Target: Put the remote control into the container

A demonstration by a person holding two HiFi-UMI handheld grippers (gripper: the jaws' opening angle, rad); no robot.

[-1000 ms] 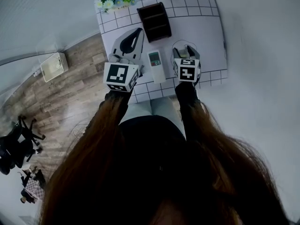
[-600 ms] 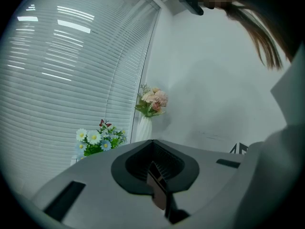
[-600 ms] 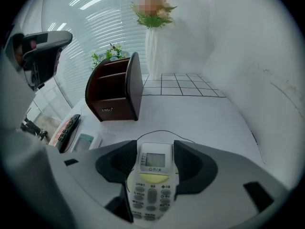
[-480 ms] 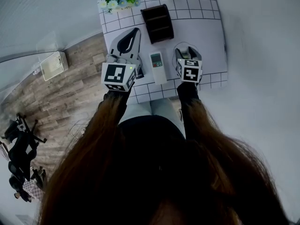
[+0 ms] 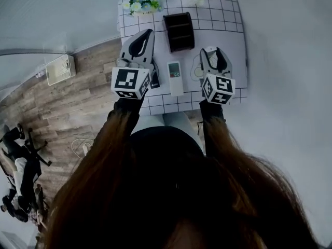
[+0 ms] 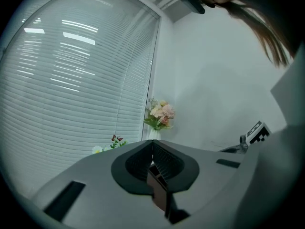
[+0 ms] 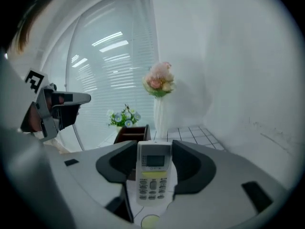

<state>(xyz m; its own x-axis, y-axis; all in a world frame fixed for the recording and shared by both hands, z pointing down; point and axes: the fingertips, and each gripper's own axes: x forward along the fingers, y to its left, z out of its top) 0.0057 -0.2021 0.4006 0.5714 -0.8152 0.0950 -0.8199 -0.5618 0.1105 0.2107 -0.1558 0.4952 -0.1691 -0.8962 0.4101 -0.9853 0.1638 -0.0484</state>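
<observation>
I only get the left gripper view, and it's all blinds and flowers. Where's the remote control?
Observer: The remote control lies flat on the table, between the left gripper and the right gripper, held by neither.
Operator: Is the right one ready to grab?
Observer: Its jaws stand wide apart, and in its own view the remote shows through the gap between them.
Operator: Where's the container?
Observer: The dark container stands on the table just past the remote's screen end.

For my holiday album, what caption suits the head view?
Left tongs and right tongs flank a remote control lying on the checked table, near the dark container.
</observation>
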